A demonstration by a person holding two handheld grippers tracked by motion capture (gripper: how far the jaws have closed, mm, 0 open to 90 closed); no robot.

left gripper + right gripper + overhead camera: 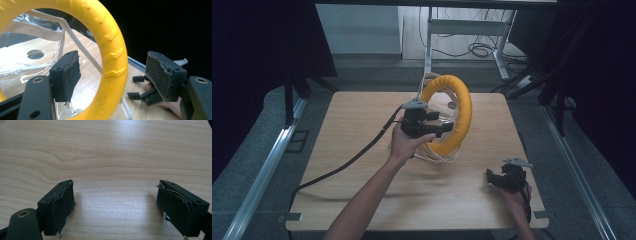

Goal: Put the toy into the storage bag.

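The yellow ring [110, 50] stands upright near the table's [362, 130] far edge — its band passes between the left gripper's [112, 77] wide-spread jaws, touching neither pad. The right gripper [116, 205] gapes wide — near the table's front corner.

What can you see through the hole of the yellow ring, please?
In the left gripper view, the yellow ring frames a clear plastic bag with white edging and wooden table beyond. The left tool straddles the ring's band, open. The ring's lower part is cut off.
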